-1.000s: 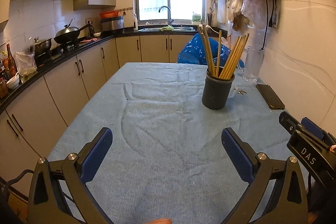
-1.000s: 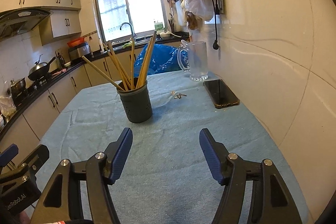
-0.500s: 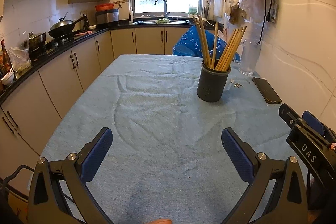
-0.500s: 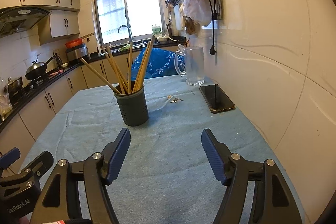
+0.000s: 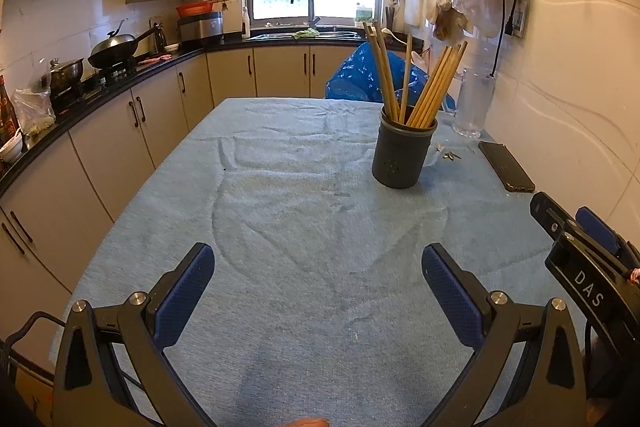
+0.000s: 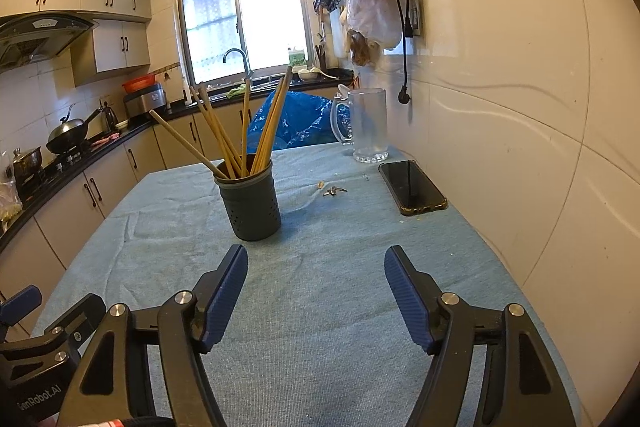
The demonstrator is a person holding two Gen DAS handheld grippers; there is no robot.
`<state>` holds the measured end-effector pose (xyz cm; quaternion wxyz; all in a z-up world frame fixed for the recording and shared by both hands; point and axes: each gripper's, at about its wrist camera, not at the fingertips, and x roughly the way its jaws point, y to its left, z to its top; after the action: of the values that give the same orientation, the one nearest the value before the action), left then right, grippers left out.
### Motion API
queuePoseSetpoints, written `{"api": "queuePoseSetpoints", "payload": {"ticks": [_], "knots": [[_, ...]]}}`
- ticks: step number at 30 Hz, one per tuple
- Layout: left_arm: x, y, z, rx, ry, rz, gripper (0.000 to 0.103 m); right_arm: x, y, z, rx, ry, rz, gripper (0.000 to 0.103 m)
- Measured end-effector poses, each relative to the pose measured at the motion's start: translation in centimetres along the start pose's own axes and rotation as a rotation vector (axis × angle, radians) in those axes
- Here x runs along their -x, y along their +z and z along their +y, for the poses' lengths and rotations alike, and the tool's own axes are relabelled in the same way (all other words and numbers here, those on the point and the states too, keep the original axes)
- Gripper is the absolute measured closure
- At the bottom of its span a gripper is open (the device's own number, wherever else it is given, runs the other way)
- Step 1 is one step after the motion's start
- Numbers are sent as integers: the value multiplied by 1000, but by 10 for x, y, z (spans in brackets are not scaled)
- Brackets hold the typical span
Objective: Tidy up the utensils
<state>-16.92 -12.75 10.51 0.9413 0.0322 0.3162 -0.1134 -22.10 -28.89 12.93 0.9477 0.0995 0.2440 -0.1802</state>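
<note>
1. I have both tools hovering low over the blue-clothed counter (image 5: 280, 267). The left tool (image 5: 318, 281) has its jaws spread wide with nothing between them, and the right tool (image 6: 316, 285) stands apart and empty too.

2. The task's things, the wooden chopsticks (image 6: 240, 131), stand fanned out in the dark holder (image 6: 250, 205). In the right wrist view the holder sits at about 11 o'clock, a little beyond the left fingertip. In the left wrist view the holder (image 5: 402, 155) is farther off, toward 1 o'clock.

3. I see no loose utensil anywhere on the cloth. I judge the gathering step looks finished, or I am between steps with both tools idle.

4. Other things lie off at 1 to 2 o'clock by the wall: a phone (image 6: 412, 187), small keys (image 6: 334, 191) and a glass mug (image 6: 366, 125). None of them touches the holder.

5. If I go on, the next move calls for checking the near edge, which I cannot see. Any reach toward the holder should come in low, since the leaning sticks could tip it.
</note>
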Motion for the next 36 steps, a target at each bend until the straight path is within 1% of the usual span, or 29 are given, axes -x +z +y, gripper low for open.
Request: {"api": "queuePoseSetpoints", "payload": {"ticks": [36], "knots": [[0,-2,-4,-8,-6,8,0,3,2,-4,-9,-4,-19,27]]}}
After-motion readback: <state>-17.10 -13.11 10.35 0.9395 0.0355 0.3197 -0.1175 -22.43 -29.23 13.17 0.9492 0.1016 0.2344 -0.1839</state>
